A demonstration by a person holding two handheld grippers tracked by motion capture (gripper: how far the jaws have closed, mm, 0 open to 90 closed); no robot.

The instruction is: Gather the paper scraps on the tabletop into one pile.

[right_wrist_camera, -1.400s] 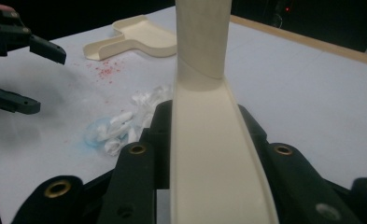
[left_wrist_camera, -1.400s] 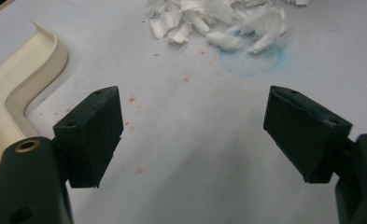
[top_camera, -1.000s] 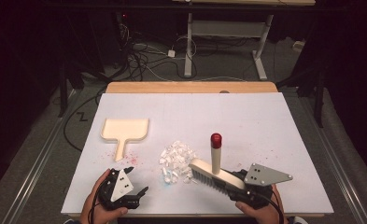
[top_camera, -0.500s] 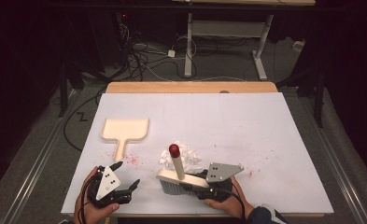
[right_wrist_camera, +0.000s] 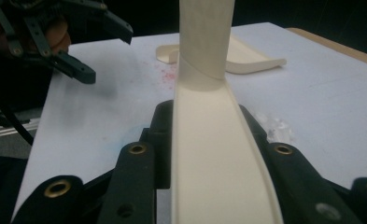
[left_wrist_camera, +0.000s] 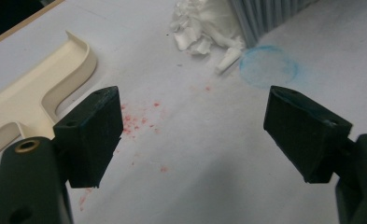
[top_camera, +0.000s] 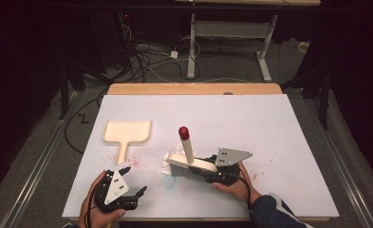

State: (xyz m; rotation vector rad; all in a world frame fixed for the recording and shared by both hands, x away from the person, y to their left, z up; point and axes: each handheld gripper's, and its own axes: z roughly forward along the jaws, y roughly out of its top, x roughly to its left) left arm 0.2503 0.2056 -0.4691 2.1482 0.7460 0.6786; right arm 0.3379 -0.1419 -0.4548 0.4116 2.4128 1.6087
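A cream brush [top_camera: 192, 165] with a red-tipped handle stands on the white table [top_camera: 269, 123], and my right gripper [top_camera: 211, 172] is shut on its back. In the right gripper view the brush body [right_wrist_camera: 214, 154] runs between the jaws. White paper scraps [top_camera: 166, 163] lie against the bristles' left end. A cream dustpan [top_camera: 127, 132] lies flat to the far left of them. My left gripper [top_camera: 133, 180] is open near the front edge, with nothing between its jaws. In its own view the scraps [left_wrist_camera: 200, 23], the bristles [left_wrist_camera: 265, 14] and the dustpan [left_wrist_camera: 27, 93] lie ahead.
Red specks [top_camera: 134, 161] mark the table near the dustpan's handle, and a faint blue ring [left_wrist_camera: 269, 65] sits by the bristles. A wooden strip [top_camera: 193, 89] borders the far edge. Cables and desk legs stand on the dark floor beyond.
My right gripper has carried the brush leftward across the table, pushing the paper scraps left with it. My left gripper has barely shifted and stays open.
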